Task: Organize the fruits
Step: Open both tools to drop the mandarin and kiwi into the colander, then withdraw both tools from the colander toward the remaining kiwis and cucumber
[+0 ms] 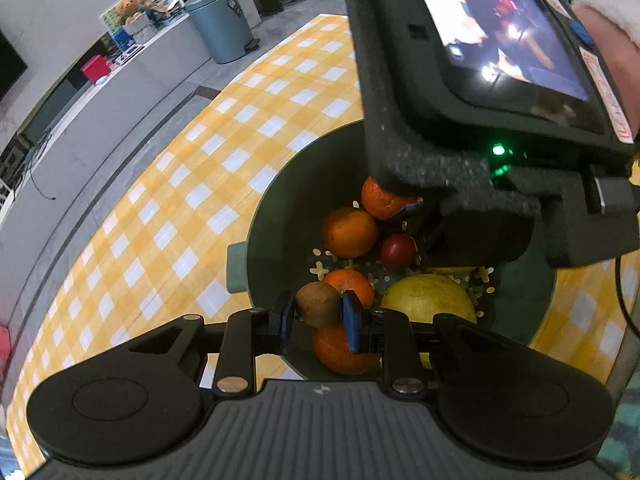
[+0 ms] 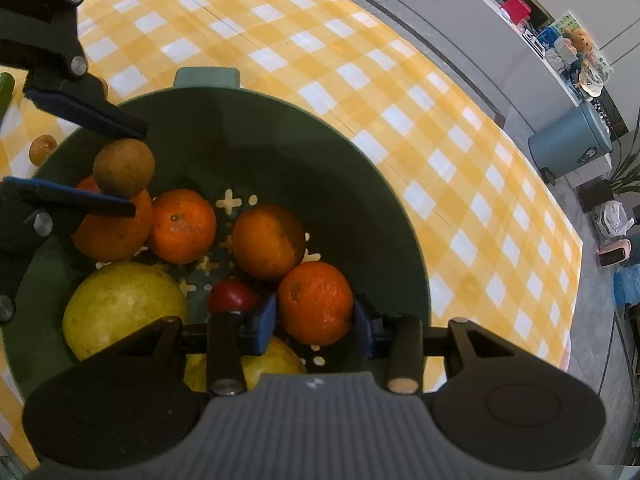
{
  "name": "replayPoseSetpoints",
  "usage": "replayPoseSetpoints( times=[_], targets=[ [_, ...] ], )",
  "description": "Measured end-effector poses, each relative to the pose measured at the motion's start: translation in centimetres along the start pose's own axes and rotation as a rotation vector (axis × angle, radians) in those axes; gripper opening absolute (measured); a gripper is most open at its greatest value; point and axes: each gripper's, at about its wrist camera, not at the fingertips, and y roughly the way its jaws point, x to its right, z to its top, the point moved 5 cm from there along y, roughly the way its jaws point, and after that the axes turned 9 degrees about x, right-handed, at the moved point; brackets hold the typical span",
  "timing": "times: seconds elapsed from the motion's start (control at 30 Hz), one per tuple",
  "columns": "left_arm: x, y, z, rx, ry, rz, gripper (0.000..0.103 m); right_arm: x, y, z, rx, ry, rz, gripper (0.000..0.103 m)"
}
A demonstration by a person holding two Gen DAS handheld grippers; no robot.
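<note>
Both our grippers hold fruit over the green colander (image 2: 248,128).

Our left gripper (image 1: 319,312) is clamped on a brown kiwi (image 1: 318,304) at the bowl's 9 o'clock rim; our right gripper (image 2: 316,320) is clamped on a mandarin (image 2: 315,302) at its 5 o'clock, above the fruit already inside.

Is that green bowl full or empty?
Partly full. The green bowl holds several oranges, a yellow-green fruit and a small red one; its perforated bottom shows between them.
</note>
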Motion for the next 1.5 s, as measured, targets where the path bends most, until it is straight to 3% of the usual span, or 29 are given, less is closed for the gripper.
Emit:
replayPoseSetpoints(
  times=[0.3, 0.6, 0.73, 0.8, 0.97, 1.13, 1.3, 1.5],
  targets=[
    [2.1, 0.9, 0.7, 0.011, 0.174, -0.003, 0.029, 1.0, -3.4, -0.8, 0.032, 0.04, 0.009, 0.052],
    [3.8, -0.1, 1.5, 0.069, 0.275, -0.013, 0.033, 1.2, -4.9, -2.4, 0.108, 0.133, -0.033, 0.052],
    [3.2, -0.2, 1.1, 0.068, 0.261, -0.024, 0.033, 0.9, -5.3, -2.9, 0.148, 0.125, -0.058, 0.053],
    [2.8, 0.3, 1.1, 0.056, 0.244, -0.014, 0.033, 1.2, -5.6, -3.1, 0.171, 0.147, -0.074, 0.06],
    [2.8, 1.0, 0.1, 0.01, 0.232, -0.022, 0.034, 1.5, -6.9, -4.6, 0.222, 0.283, -0.09, 0.06],
    [3.5, 1.7, -0.1, -0.01, 0.24, -0.028, 0.034, -0.3, -7.5, -5.5, 0.246, 0.241, -0.157, 0.062],
    [3.5, 1.9, -0.1, -0.012, 0.229, -0.011, 0.038, -2.1, -7.7, -5.8, 0.266, 0.187, -0.168, 0.064],
    [3.9, 1.6, -0.2, -0.001, 0.259, 0.061, 0.061, -2.2, -8.2, -6.3, 0.269, 0.22, -0.166, 0.065]
  ],
)
